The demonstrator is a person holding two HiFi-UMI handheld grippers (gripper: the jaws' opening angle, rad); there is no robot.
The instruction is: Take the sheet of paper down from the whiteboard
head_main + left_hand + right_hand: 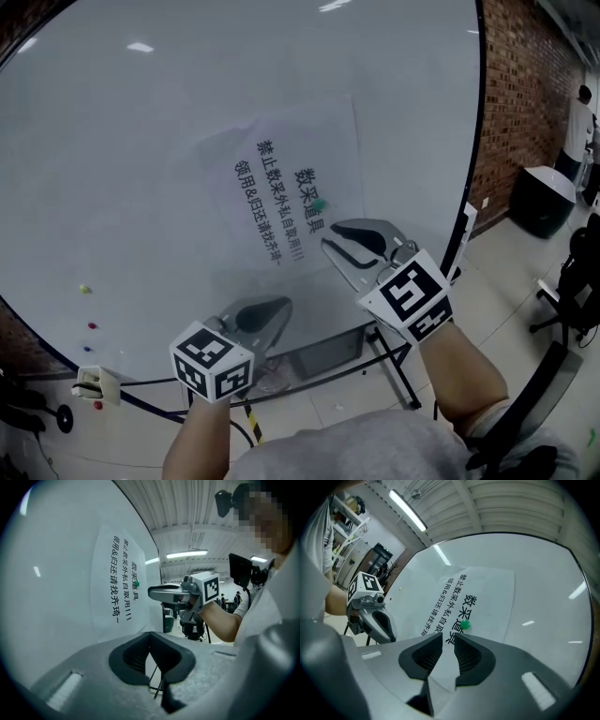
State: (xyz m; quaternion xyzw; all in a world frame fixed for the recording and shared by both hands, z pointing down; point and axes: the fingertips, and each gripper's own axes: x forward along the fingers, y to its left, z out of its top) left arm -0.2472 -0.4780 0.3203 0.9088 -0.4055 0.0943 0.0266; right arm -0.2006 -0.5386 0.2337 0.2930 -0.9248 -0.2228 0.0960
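One green magnet (320,203) pins the sheet (281,197); right gripper (330,235) at its five o'clock, slightly parted, empty; left gripper (150,634) closed, empty.

HEAD CAM: I look from above and behind left gripper (277,307) and right gripper (328,234), facing the whiteboard (112,141), mid range | LEFT GRIPPER CAM: close, skims along the board towards the right gripper | RIGHT GRIPPER CAM: close, faces the board, left gripper at frame left | SHARED: sheet of paper (291,169) and green magnet (319,204) in all three.
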